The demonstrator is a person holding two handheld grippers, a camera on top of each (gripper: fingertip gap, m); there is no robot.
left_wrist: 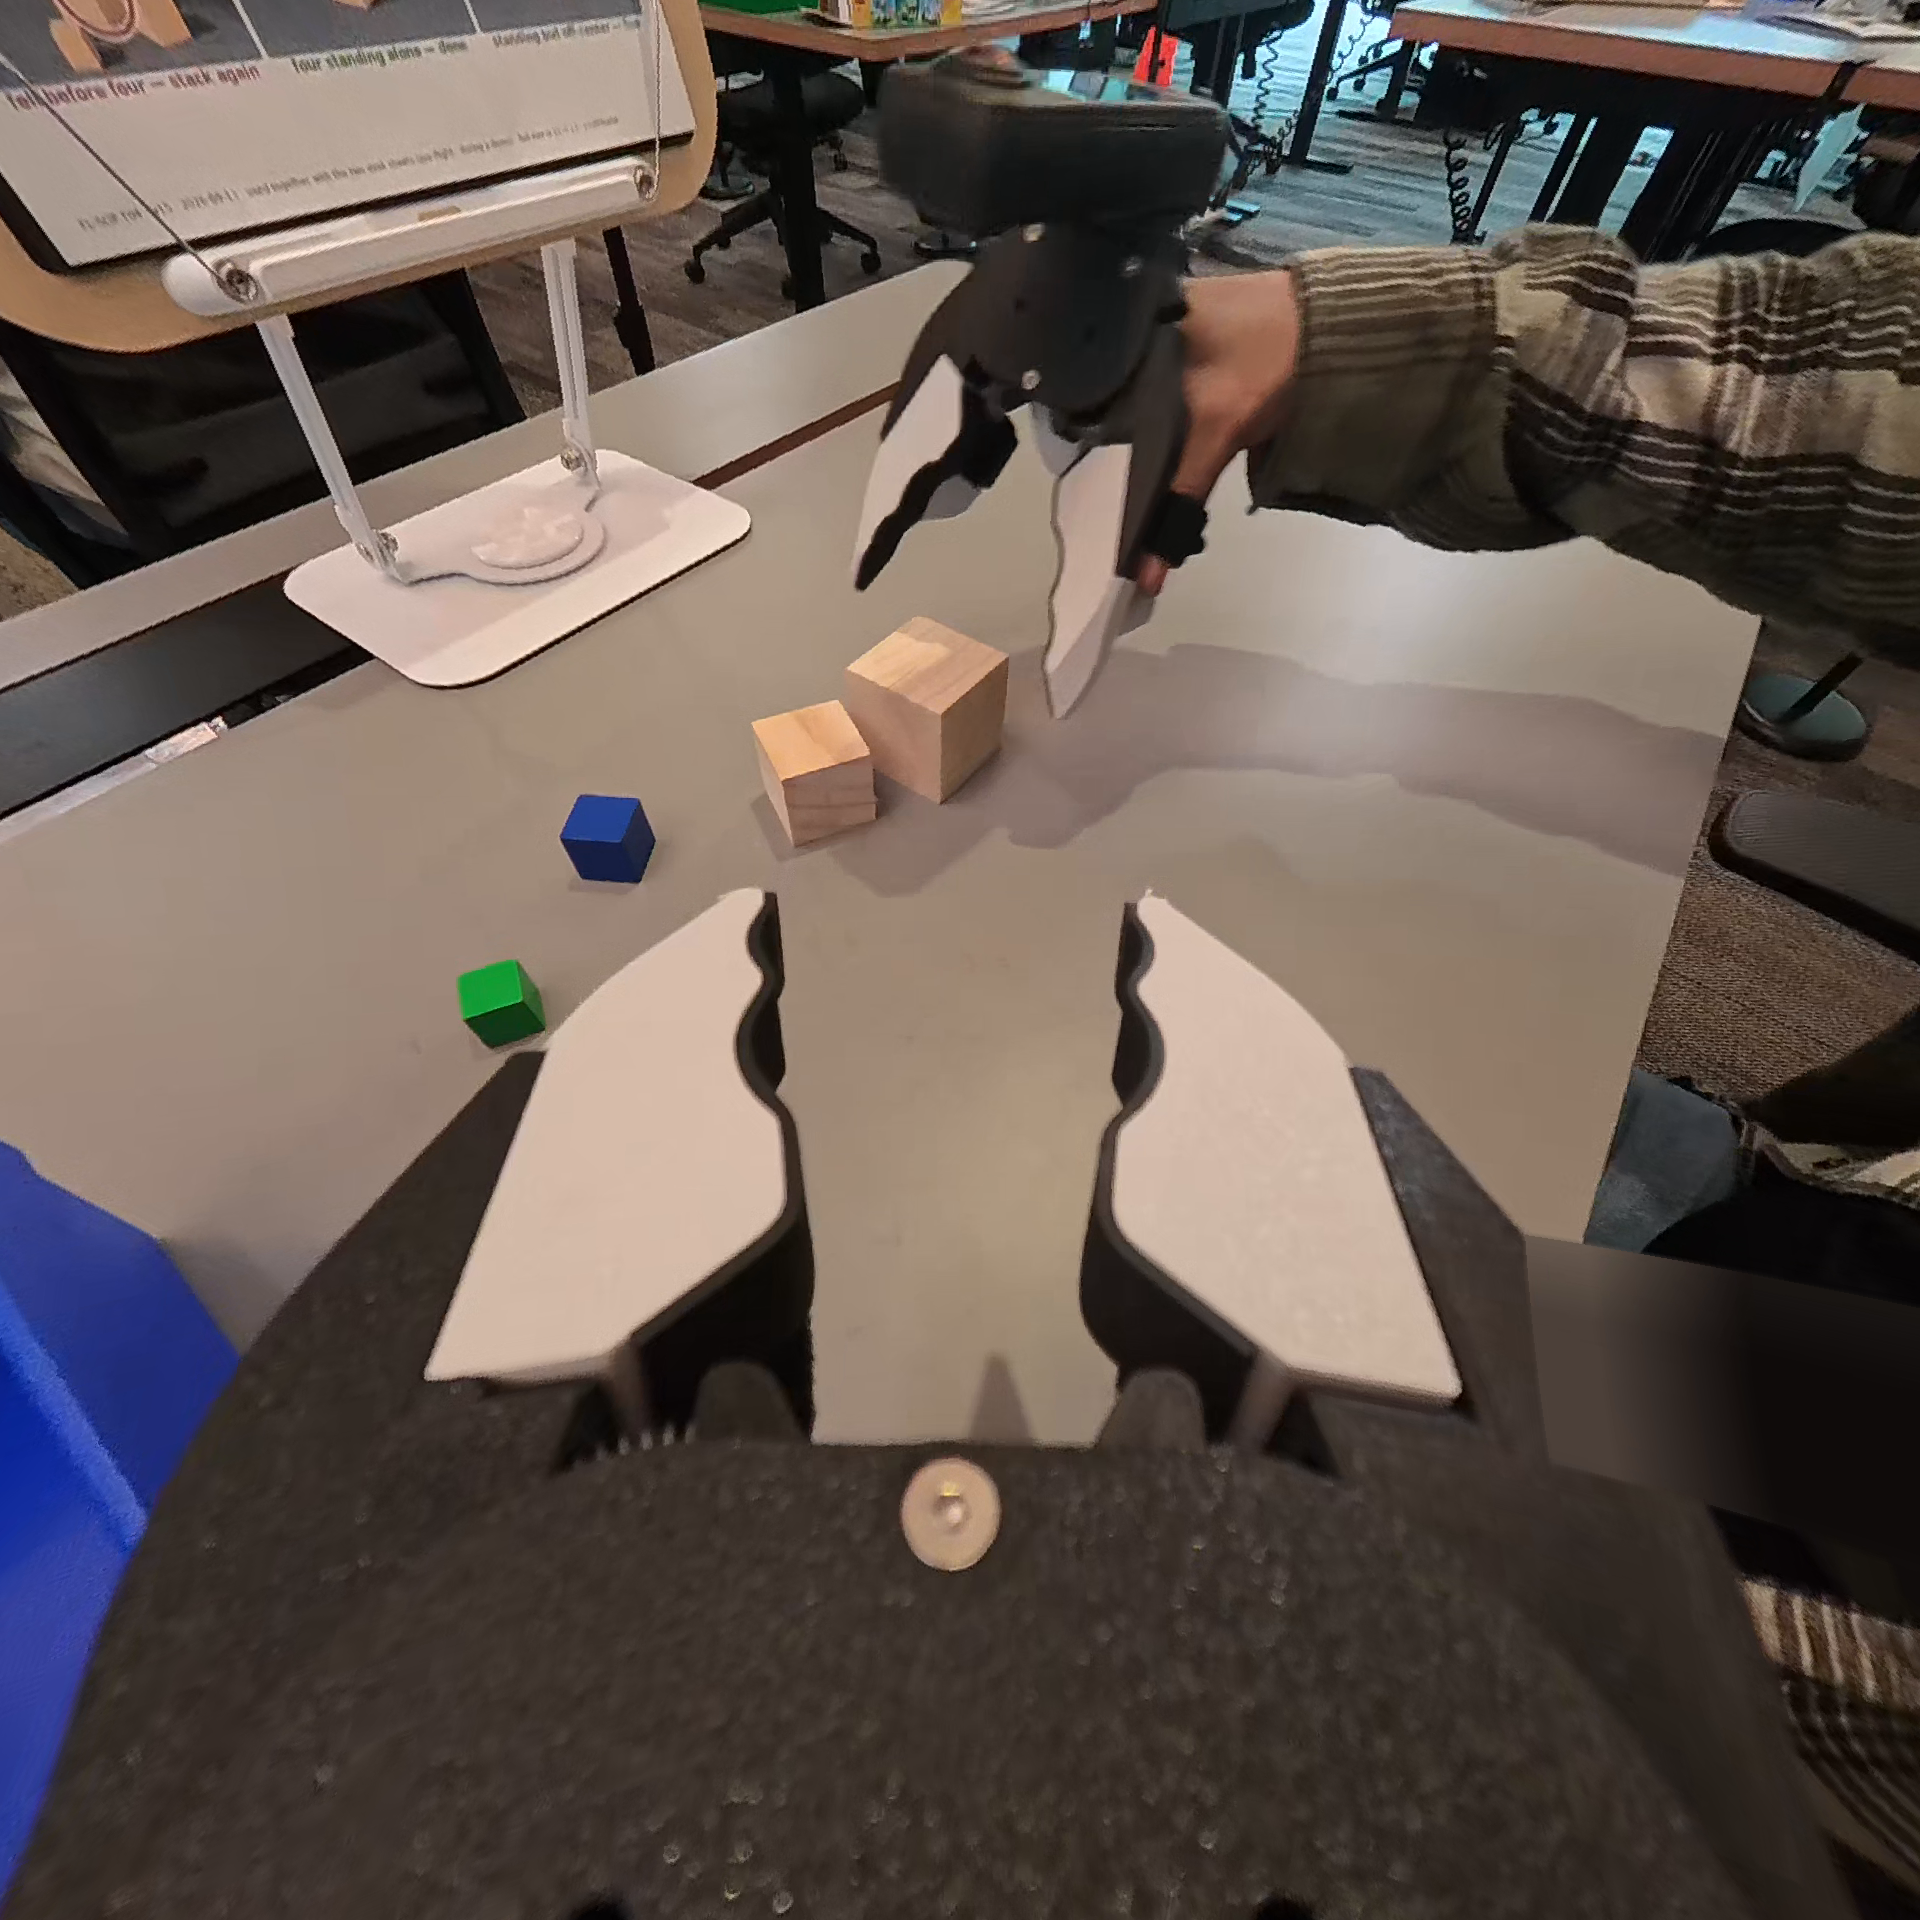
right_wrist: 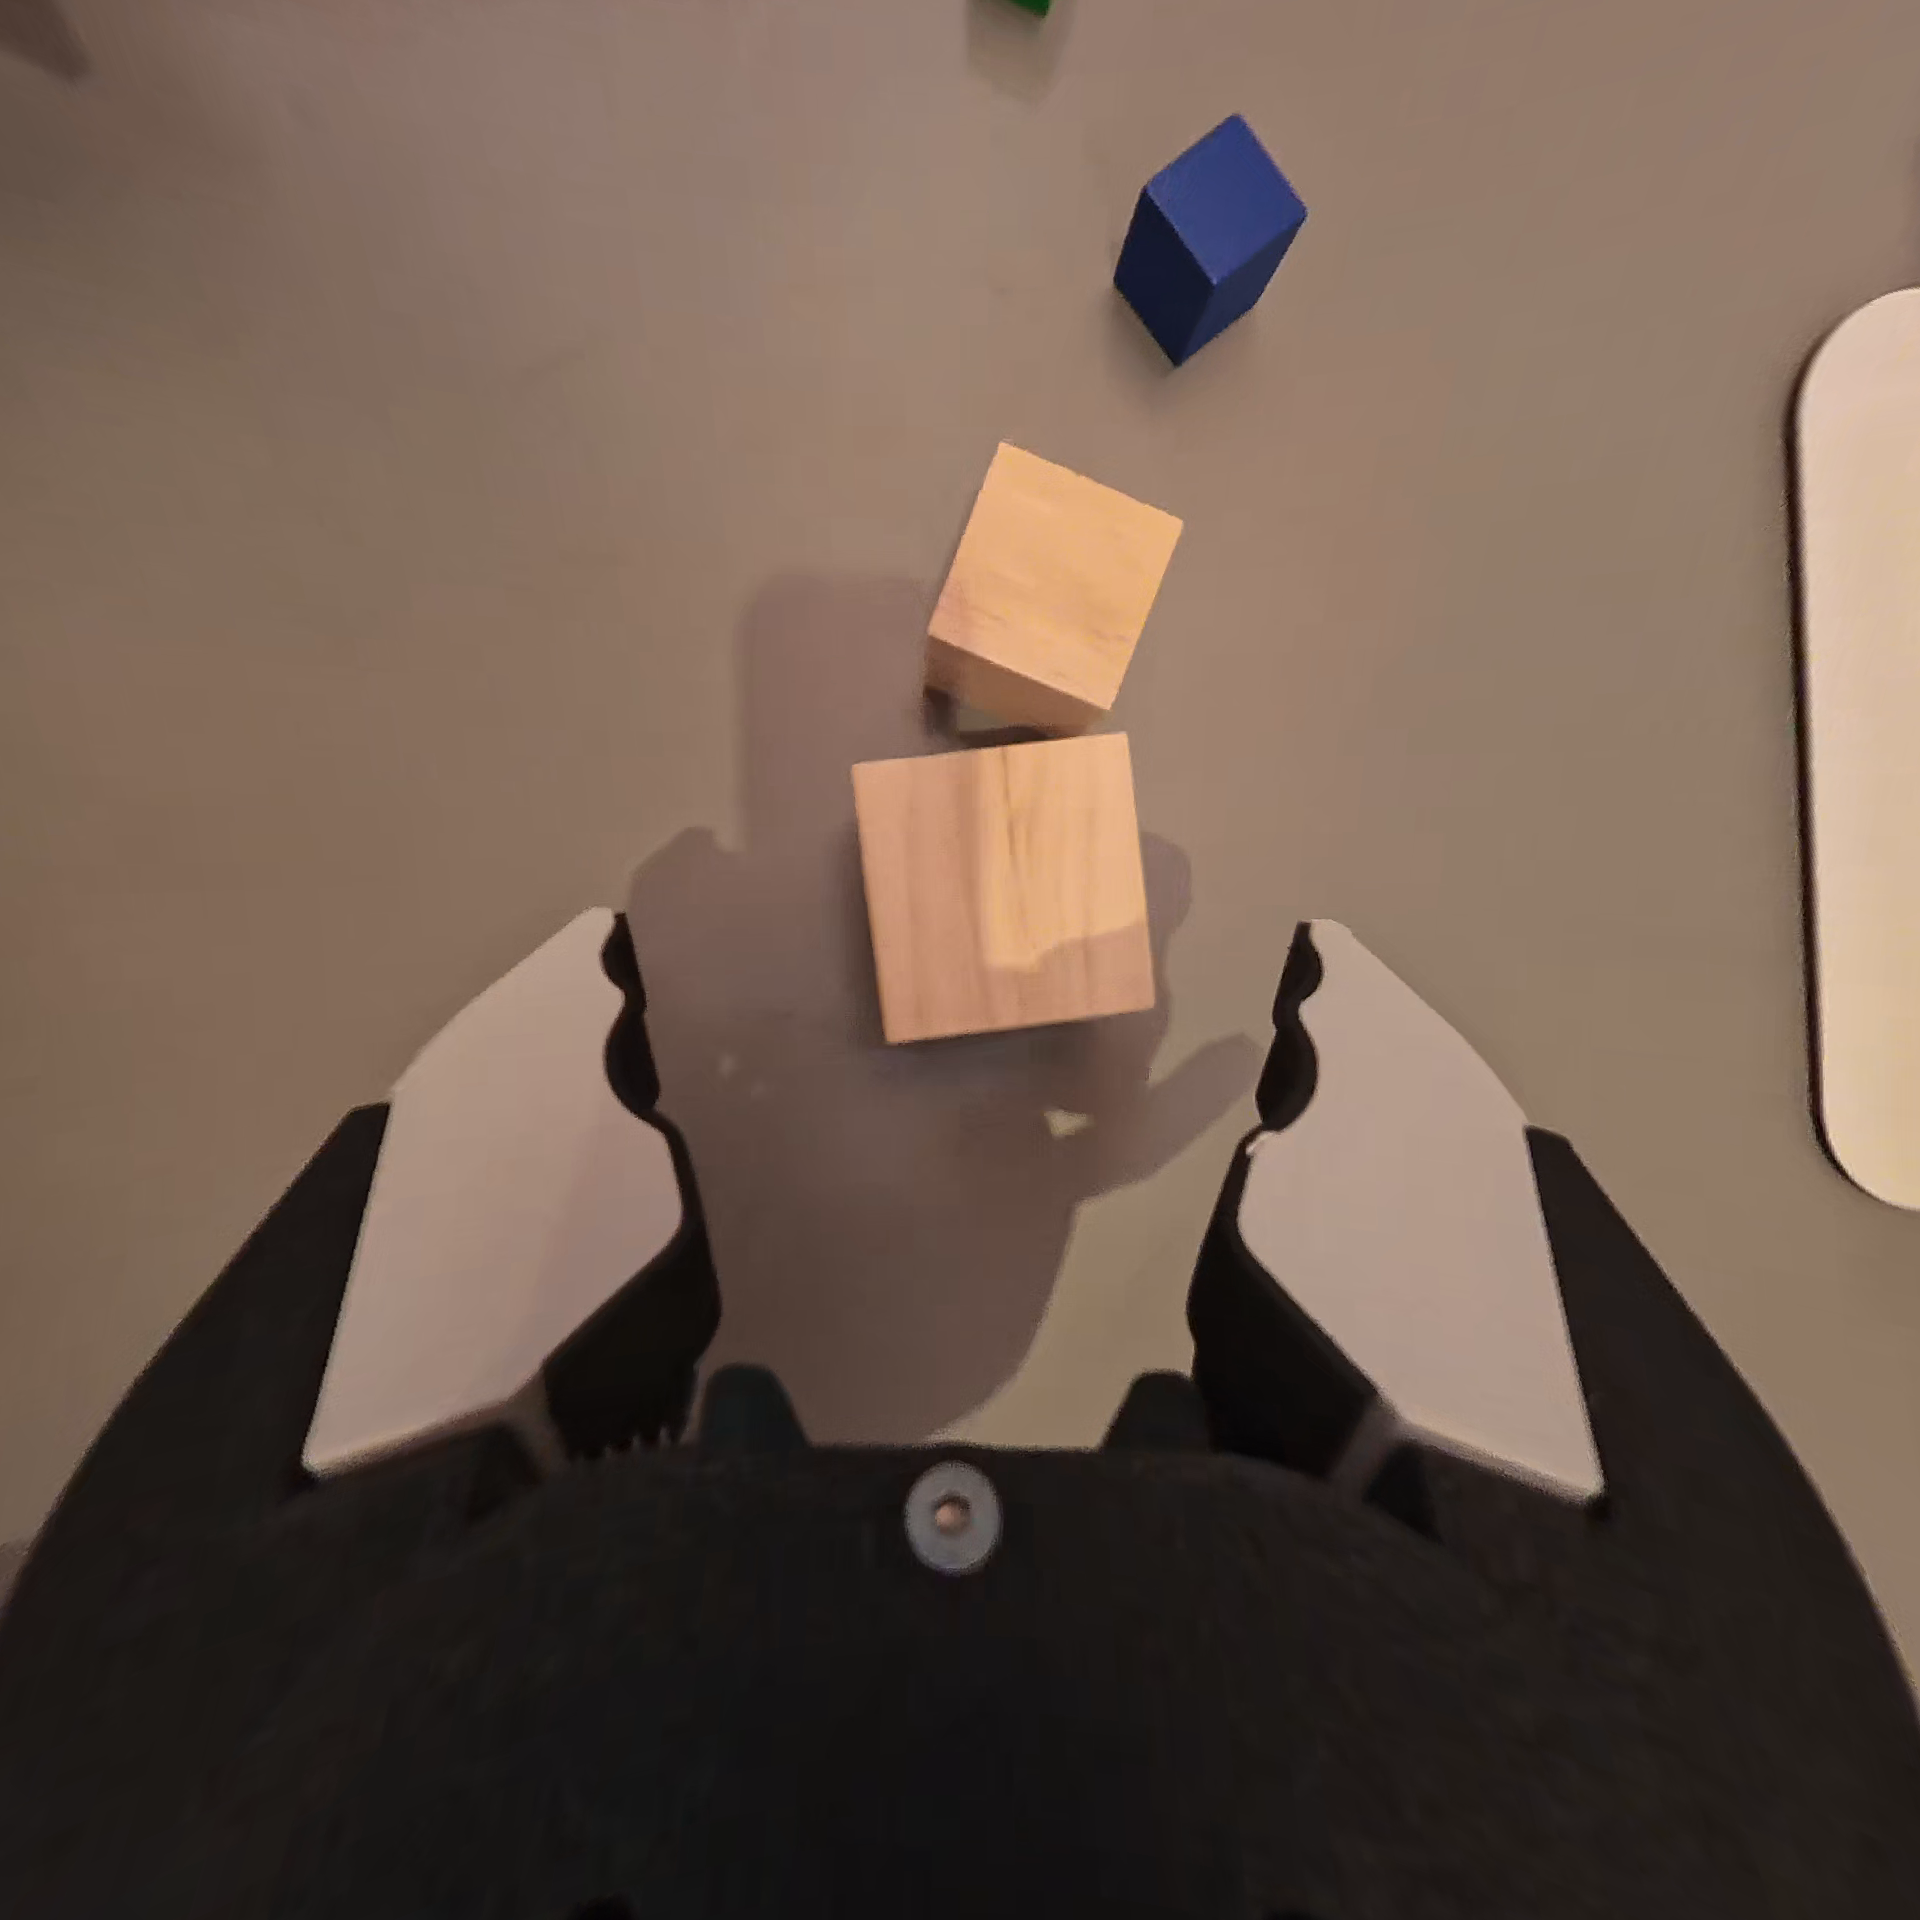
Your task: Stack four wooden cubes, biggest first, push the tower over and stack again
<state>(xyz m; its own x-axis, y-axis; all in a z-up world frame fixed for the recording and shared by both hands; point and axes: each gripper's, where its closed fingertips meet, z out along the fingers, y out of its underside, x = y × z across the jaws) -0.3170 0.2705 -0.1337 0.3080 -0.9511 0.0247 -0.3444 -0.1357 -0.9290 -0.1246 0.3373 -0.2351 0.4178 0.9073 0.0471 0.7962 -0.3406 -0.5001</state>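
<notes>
Four cubes lie apart on the grey table (left_wrist: 1351, 831). The biggest plain wooden cube (left_wrist: 928, 707) (right_wrist: 1006, 886) sits next to a smaller plain wooden cube (left_wrist: 814, 771) (right_wrist: 1051, 587). A blue cube (left_wrist: 607, 837) (right_wrist: 1208, 237) and a smaller green cube (left_wrist: 500, 1001) (right_wrist: 1023, 6) lie further left. My left gripper (left_wrist: 951, 904) is open and empty, low over the table in front of the cubes. My right gripper (left_wrist: 961, 634) (right_wrist: 961, 925) is open and empty, pointing down just above the biggest cube.
A white stand (left_wrist: 520, 561) (right_wrist: 1860, 748) holding an instruction board (left_wrist: 343, 114) is at the table's back left. A blue bin (left_wrist: 73, 1455) sits at the near left. A person's striped sleeve (left_wrist: 1558, 405) reaches in from the right. Office desks and chairs stand behind.
</notes>
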